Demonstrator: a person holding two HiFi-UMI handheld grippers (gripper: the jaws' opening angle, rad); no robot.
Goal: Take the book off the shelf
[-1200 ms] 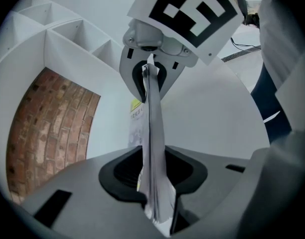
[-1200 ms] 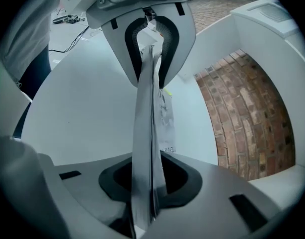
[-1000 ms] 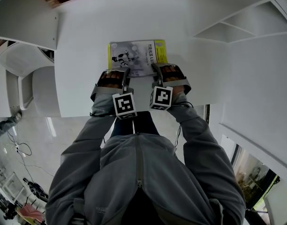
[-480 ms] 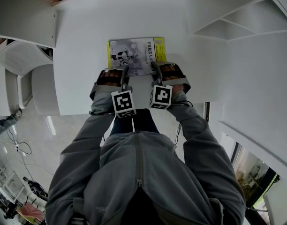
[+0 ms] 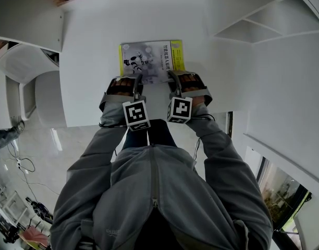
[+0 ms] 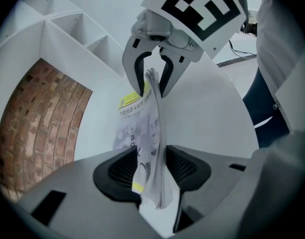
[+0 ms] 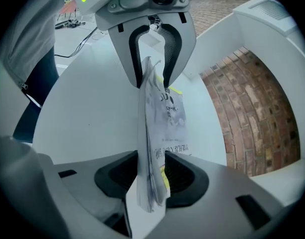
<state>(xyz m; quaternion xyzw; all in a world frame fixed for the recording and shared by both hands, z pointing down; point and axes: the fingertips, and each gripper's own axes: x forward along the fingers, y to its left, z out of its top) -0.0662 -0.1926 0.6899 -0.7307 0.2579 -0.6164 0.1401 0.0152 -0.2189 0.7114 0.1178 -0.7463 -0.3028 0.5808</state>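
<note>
Looks like the tail end imo: book (image 5: 150, 61) is lying flat on the white table (image 5: 91, 61), w/ the shelf (image 5: 253, 30) off to the right. Left gripper (image 5: 134, 81) and right gripper (image 5: 172, 78) both have its near edge btw their jaws. The jaws have just been opening and sit loose, not pinching. Next is prob backing both straight off w/o dragging it.

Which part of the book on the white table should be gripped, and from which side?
Probably the book by its near edge, coming from the person's side. It lies flat, cover up, on the table, so only its thin edges offer a pinch. The left tool and right tool straddle that edge, jaws just opened, pads not pressing.
</note>
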